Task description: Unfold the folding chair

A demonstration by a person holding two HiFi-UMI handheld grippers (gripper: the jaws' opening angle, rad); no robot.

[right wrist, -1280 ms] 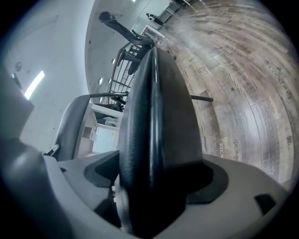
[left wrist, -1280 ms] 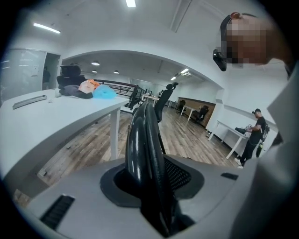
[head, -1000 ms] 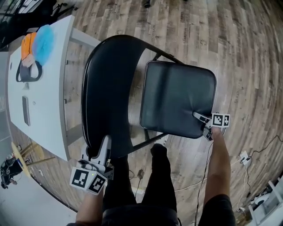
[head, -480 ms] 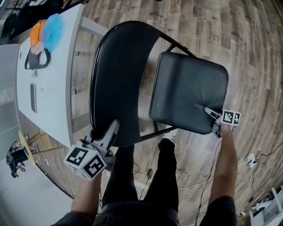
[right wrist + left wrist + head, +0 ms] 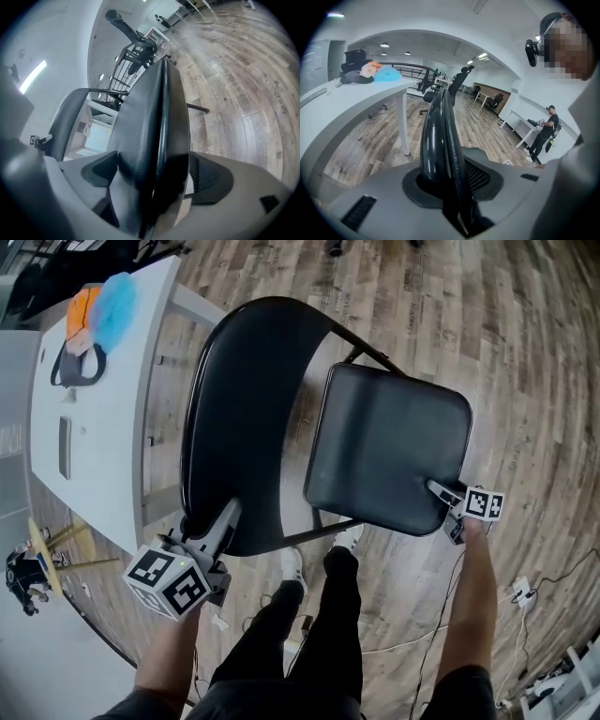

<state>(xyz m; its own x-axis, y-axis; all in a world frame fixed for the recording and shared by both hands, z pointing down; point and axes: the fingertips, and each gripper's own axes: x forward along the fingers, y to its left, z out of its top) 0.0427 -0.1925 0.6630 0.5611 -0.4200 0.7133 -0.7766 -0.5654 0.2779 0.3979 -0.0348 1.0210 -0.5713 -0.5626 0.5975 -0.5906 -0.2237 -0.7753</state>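
**Both Claws Engaged**

The left claw points downward, jaws clamped on the backrest rim. The left forearm enters from the lower left. The right claw grips the seat corner, and the right forearm is extended forward.

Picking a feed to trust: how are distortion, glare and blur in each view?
Head view: sharp, floorboards bowed, soft sheen on seat. Left gripper view: glints along backrest edge, blurred close up. Right gripper view: dark corners, seat edge blurred close up.
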